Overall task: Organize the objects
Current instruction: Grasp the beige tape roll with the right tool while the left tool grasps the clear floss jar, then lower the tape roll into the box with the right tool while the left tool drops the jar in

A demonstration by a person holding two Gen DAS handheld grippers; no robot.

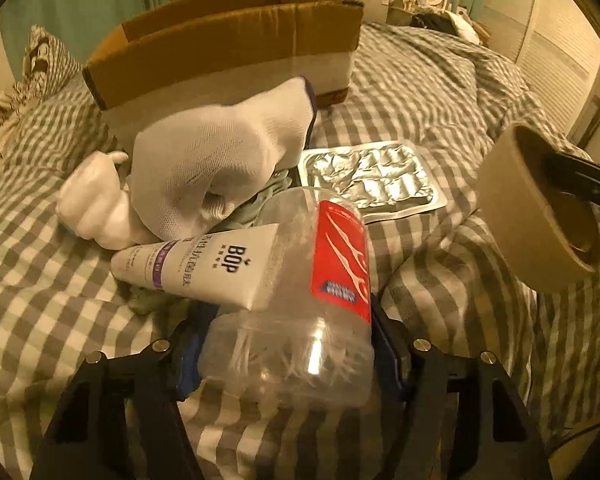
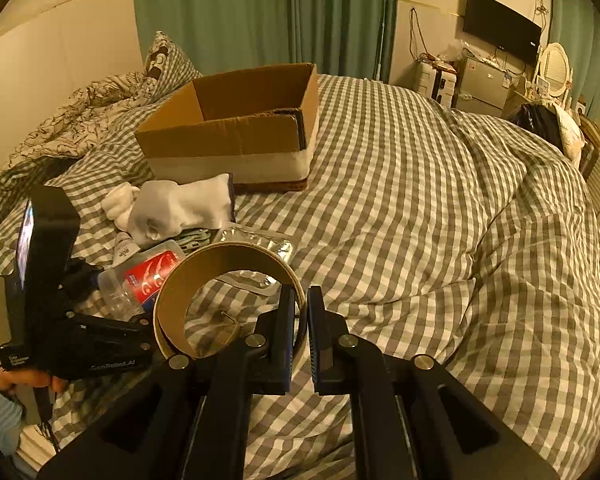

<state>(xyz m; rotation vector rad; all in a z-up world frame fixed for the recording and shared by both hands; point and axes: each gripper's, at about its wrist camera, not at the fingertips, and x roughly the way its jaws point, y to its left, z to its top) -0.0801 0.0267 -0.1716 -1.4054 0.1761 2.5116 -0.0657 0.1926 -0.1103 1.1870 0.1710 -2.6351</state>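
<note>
Left to right on the checked bedspread (image 2: 400, 184). Far left, a person's hand (image 2: 16, 380) holds my left gripper (image 1: 288, 344). Its jaws stand on either side of the clear plastic bottle (image 1: 300, 320) with a red label, which lies on its side; I cannot tell whether the pads press on it. Across the bottle's upper part lies a white tube (image 1: 204, 264), and a white sock (image 1: 204, 168) sits just behind that. Further back stands the open cardboard box (image 2: 236, 128). To the right of the bottle lies a foil blister pack (image 1: 372, 176). My right gripper (image 2: 300, 320) is clamped on the wall of a brown tape roll (image 2: 204, 280), one finger inside the ring, one outside.
</note>
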